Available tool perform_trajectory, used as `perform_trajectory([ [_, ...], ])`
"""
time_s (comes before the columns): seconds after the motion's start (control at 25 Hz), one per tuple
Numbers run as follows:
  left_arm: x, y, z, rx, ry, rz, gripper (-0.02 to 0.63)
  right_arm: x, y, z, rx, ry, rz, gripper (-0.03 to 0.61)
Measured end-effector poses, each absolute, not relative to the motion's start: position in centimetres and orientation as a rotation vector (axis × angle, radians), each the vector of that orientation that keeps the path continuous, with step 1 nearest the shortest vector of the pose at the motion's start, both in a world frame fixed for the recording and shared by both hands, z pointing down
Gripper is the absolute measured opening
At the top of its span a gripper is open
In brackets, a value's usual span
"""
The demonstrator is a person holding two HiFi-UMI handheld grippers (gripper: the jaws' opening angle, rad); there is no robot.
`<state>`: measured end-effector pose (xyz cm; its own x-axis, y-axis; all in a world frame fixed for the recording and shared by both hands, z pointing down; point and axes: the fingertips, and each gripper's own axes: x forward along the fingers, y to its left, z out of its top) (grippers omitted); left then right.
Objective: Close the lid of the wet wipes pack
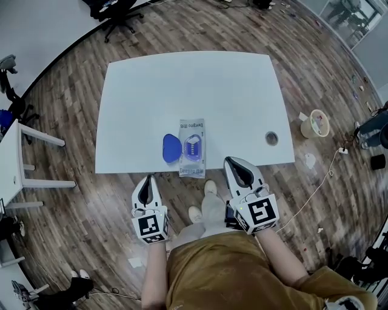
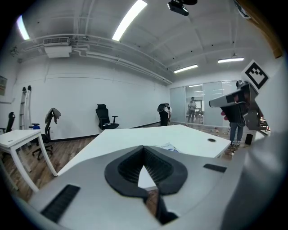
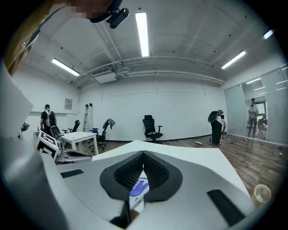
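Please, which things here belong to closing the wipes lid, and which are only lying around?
For the job: wet wipes pack, its open blue lid, left gripper, right gripper.

Just lying about: cable hole in the white table, office chair, side desk.

Bare table (image 1: 242,91) rings the wipes pack (image 1: 193,148); its open lid (image 1: 171,148) juts left.

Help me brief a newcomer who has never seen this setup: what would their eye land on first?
The wet wipes pack lies at the near edge of the white table, its blue lid flipped open to the left. The left gripper and the right gripper hang by that edge, one on each side of the pack, both with jaws together and empty.
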<state>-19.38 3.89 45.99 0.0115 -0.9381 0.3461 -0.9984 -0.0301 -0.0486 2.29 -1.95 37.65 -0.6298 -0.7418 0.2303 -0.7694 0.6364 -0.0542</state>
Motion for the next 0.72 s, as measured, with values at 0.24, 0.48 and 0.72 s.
perform_trajectory([
  [0.24,-19.9,2.7,47.4,2.051,-2.018,0.454,-0.005,2.0,-3.5,38.8,1.227,-2.659,0.210,0.006],
  [0.48,-19.8,1.1,48.3,2.034,-2.000,0.475,-0.005,2.0,-5.1,39.7,1.215,-2.651,0.210,0.006],
  [0.72,-20.0,0.1,49.5,2.017,-1.977,0.484,-0.005,1.2,-6.2,40.7,1.191,-2.652,0.222,0.006],
])
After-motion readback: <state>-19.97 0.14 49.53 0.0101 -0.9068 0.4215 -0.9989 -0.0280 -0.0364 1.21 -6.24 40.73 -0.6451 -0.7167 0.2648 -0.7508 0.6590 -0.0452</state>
